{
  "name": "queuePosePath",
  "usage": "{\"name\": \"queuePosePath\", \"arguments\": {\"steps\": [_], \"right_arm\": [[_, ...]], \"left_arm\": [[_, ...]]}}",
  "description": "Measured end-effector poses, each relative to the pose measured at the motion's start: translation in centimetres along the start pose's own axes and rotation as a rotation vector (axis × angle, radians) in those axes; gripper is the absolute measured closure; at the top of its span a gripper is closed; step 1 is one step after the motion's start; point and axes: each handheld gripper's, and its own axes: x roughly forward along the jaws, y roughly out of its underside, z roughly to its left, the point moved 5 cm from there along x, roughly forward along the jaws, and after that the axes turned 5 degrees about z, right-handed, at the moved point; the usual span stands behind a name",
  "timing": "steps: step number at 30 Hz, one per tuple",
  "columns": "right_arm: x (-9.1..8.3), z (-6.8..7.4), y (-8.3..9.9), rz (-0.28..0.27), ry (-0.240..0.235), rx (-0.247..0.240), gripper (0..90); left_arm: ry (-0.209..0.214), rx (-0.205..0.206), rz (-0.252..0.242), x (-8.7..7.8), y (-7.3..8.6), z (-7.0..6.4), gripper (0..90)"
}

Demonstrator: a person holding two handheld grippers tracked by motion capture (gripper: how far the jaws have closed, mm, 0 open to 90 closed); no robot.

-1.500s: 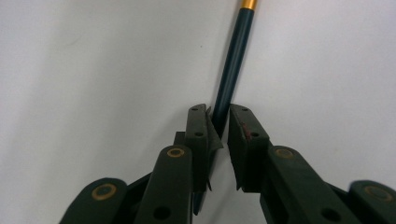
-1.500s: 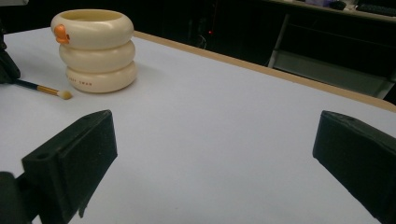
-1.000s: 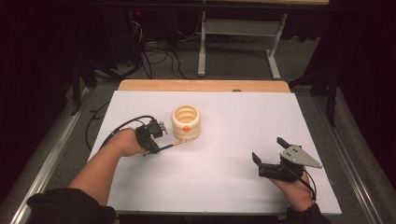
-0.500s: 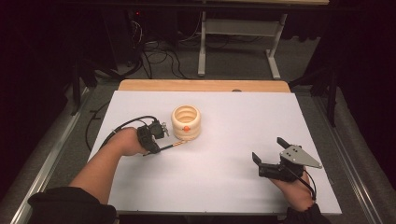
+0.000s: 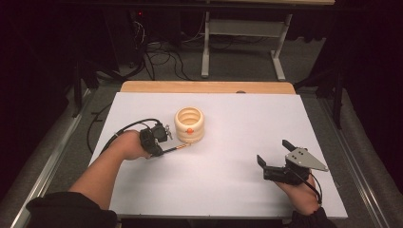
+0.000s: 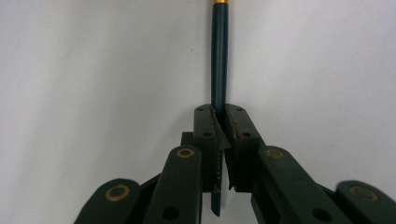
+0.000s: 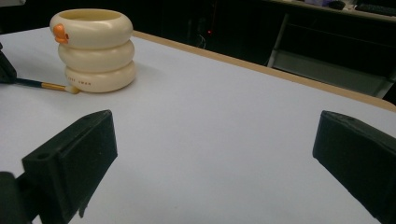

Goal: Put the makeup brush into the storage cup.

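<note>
The pencil (image 6: 219, 56) sits clamped between the closed jaws of the left gripper (image 5: 159, 140), sticking straight out ahead of them, low over the table (image 5: 228, 123). Its tip lies at the foot of the cream ringed cup (image 5: 189, 124); the cup's inside is hidden. The right gripper (image 5: 275, 159) has jaws wide apart, holding nothing, with bare table between and ahead of them.

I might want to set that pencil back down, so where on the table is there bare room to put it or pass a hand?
Most of the white table is bare: the wide stretch between the left gripper and the open right gripper, and the far right part behind it. It is crowded only around the cream holder, where the pencil tip lies by its base.
</note>
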Motion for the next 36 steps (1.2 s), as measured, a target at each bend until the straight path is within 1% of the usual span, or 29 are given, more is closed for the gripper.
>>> {"name": "queuePosePath", "arguments": {"steps": [2, 6, 11, 15, 17, 18, 20, 23, 25, 26, 28, 31, 34, 36], "right_arm": [[0.0, 0.0, 0.0, -0.001, 0.001, -0.003, 1.0], [0.0, 0.0, 0.0, -0.002, 0.002, -0.004, 1.0], [0.0, 0.1, 0.0, -0.004, -0.002, -0.007, 1.0], [0.0, 0.1, 0.0, -0.002, 0.0, -0.01, 1.0], [0.0, 0.0, 0.0, -0.001, 0.002, -0.013, 1.0], [0.1, 0.1, 0.0, -0.001, 0.0, -0.011, 1.0], [0.1, 0.1, 0.0, 0.0, -0.001, -0.01, 1.0], [0.0, 0.1, 0.0, -0.001, -0.001, -0.012, 1.0], [0.1, 0.1, 0.0, -0.001, -0.001, -0.015, 1.0], [0.1, 0.1, 0.0, -0.001, -0.001, -0.015, 1.0], [0.1, 0.2, 0.0, -0.001, -0.002, -0.014, 1.0], [0.1, 0.2, 0.0, -0.001, 0.0, -0.013, 1.0], [0.0, 0.2, -0.1, -0.002, 0.0, -0.017, 1.0], [0.0, 0.2, -0.1, -0.001, 0.003, -0.019, 1.0]], "left_arm": [[-0.004, 0.004, 0.005, 0.0, 0.0, -0.1, 84.3], [-0.005, 0.01, -0.001, -0.2, 0.3, -0.4, 84.4], [-0.008, -0.004, -0.02, -0.4, 1.0, -0.6, 84.4], [-0.01, -0.025, -0.052, -1.0, 1.6, -0.6, 84.4], [-0.004, -0.037, -0.07, -1.2, 1.9, -0.6, 84.4], [-0.004, -0.051, -0.087, -1.3, 2.2, -0.7, 84.4], [0.001, -0.051, -0.09, -1.3, 2.5, -0.8, 84.4], [0.001, -0.046, -0.113, -1.4, 3.0, -1.3, 84.4], [0.009, -0.054, -0.129, -1.4, 3.3, -1.5, 84.4], [0.004, -0.056, -0.133, -1.4, 3.5, -1.6, 84.4], [0.007, -0.065, -0.142, -1.4, 3.8, -1.8, 84.3], [0.004, -0.093, -0.155, -1.3, 4.3, -1.8, 84.4], [-0.001, -0.14, -0.171, -1.1, 4.7, -1.8, 84.4], [0.0, -0.182, -0.187, -0.9, 5.0, -1.8, 84.3]]}}
